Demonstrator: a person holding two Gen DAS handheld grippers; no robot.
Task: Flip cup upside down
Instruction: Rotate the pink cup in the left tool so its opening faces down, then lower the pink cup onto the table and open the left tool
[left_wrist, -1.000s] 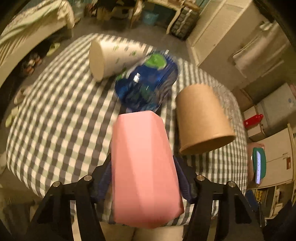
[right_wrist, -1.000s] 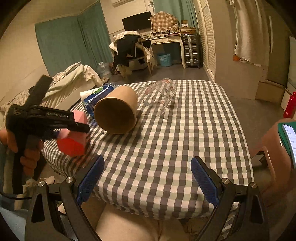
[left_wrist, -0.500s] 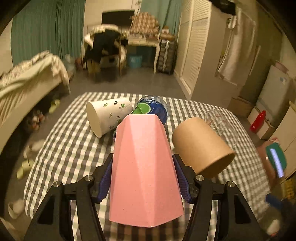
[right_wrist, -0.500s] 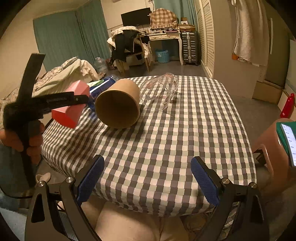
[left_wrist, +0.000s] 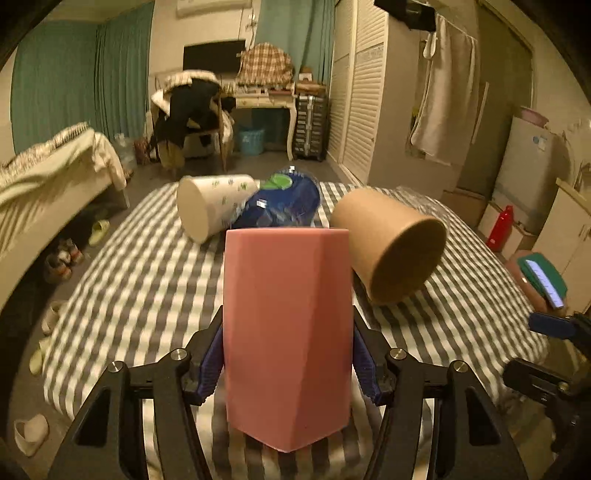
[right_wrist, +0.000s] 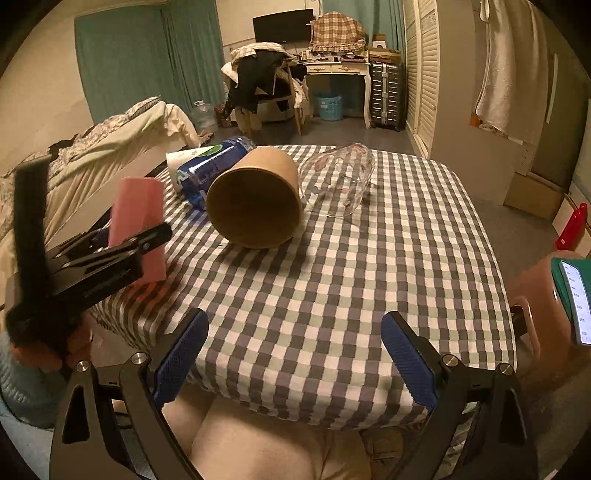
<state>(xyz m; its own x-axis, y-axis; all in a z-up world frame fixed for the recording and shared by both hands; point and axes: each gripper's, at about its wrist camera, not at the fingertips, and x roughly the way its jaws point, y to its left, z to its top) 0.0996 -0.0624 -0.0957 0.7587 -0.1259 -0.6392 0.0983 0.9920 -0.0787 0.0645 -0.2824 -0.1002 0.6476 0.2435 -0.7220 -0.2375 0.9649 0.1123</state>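
**Pink cup held in left gripper above table edge; right gripper spread and unloaded**

The left gripper (left_wrist: 288, 354) is clamped on the pink cup (left_wrist: 287, 328), one blue pad (left_wrist: 212, 365) pressed against each side. In the right wrist view the pink cup (right_wrist: 138, 229) stands roughly upright at the near left edge of the table (right_wrist: 369, 277), with the left gripper (right_wrist: 110, 254) grasping it from the side. Whether its base touches the checked cloth cannot be told, and neither view shows its opening.

The right gripper (right_wrist: 295, 354) sits at the near table edge with its fingers wide apart and nothing between them.

Containers on the table, five in total:

1. Pink cup, one, as above.
2. Brown paper cup (right_wrist: 256, 197), one, on its side with its mouth toward the near edge. The visible interior holds nothing.
3. Clear glass cup (right_wrist: 340, 179), one, on its side just beside the brown paper cup, on its right. It appears to hold nothing.
4. Blue bottle (right_wrist: 210, 166), one, lying down behind the brown paper cup, with a green-and-white label.
5. White paper cup (left_wrist: 214, 205), one, on its side with a leaf print, touching the blue bottle. Its flat closed end faces the left wrist camera.

A phone (right_wrist: 576, 299) in a green case rests on a stool (right_wrist: 535, 295) just beside the right table edge.
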